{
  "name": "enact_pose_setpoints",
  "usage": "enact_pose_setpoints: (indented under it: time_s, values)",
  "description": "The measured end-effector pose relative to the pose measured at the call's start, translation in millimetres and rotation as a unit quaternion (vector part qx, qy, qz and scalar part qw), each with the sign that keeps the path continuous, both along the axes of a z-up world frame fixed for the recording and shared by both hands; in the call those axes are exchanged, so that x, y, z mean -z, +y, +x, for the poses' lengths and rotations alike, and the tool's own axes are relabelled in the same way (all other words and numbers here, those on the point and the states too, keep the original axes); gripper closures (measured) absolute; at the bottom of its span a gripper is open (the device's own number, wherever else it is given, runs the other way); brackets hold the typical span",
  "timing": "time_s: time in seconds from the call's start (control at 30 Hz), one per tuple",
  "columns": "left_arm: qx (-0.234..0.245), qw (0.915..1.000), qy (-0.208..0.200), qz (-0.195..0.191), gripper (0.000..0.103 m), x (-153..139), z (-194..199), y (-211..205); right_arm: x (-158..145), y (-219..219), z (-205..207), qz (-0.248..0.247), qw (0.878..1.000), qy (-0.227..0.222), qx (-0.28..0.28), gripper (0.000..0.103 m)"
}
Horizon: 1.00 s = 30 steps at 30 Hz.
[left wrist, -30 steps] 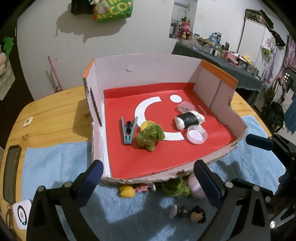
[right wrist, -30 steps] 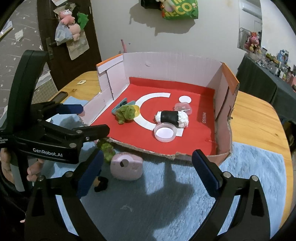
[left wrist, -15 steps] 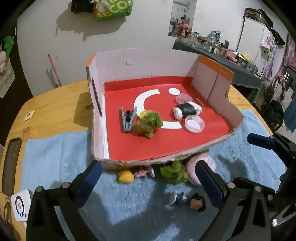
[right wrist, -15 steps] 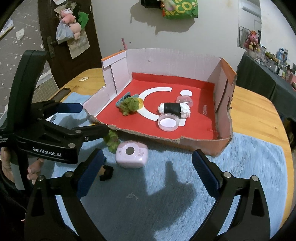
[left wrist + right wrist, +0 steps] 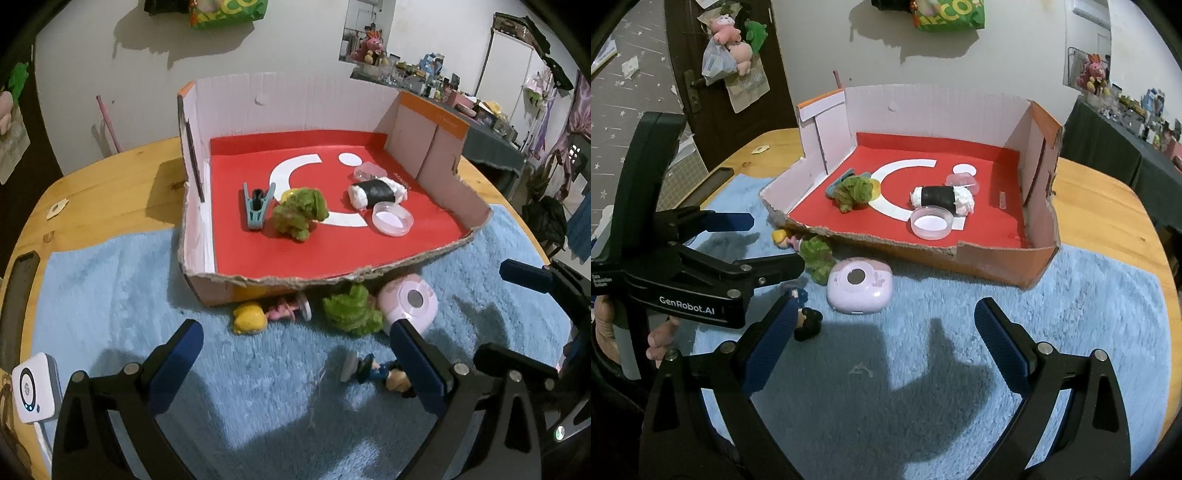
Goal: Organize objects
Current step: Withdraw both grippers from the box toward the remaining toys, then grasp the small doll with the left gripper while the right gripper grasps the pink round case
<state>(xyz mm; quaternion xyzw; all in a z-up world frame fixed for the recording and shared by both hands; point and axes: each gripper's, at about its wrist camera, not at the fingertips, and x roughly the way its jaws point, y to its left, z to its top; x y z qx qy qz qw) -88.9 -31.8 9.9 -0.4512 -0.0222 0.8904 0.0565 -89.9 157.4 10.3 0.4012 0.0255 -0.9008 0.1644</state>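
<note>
1. Both grippers are spread wide and hold nothing: the left gripper [image 5: 295,354] and the right gripper [image 5: 886,332] each hover over the blue mat [image 5: 110,295], short of the cardboard box [image 5: 369,275].
2. Already inside the box, on its red floor, lie a teal clip [image 5: 256,206], a green plush [image 5: 300,214], a sushi-roll toy [image 5: 376,192] and a round clear lid [image 5: 391,218].
3. Still loose on the mat, just outside the torn front wall, are a yellow-haired figure [image 5: 250,318], a second green plush [image 5: 352,309], a pink toy camera [image 5: 860,291] and a dark-haired figure [image 5: 376,371].
4. The relation that matters, I judge: the pink camera sits at 12 o'clock from the right gripper, nearly centred between its fingers, and broad rather than long.
5. From the left gripper, the dark-haired figure lies at 3 o'clock, touching or just beside its right finger, long axis running 9 to 3.
6. The right view shows the left gripper whole from the side, with the person's hand [image 5: 657,332] on its handle; the left view alone shows the yellow-haired figure lying full length.
</note>
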Motion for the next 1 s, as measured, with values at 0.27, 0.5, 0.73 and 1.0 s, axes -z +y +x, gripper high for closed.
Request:
enact_pose_setpoints:
  time_s: [0.27,0.5,0.73,1.0]
  values:
    - [-0.005,0.9998,-0.013,0.01,0.0,7.8,2.3,-4.4,8.0,0.0,-0.6,0.001,1.0,-0.01,0.001,0.005]
    - [0.012,0.9998,-0.014,0.011,0.0,12.6,15.4,3.5,11.0,7.1,-1.6,0.0,1.0,-0.014,0.011,0.005]
    - [0.045,0.9989,-0.007,0.003,0.001,13.5,26.6,22.2,12.0,13.4,-9.0,-0.007,1.0,-0.02,0.016,0.005]
    - [0.069,0.9976,-0.003,-0.001,0.001,18.1,33.6,34.8,12.1,6.7,-26.7,-0.01,0.999,-0.03,0.004,0.005]
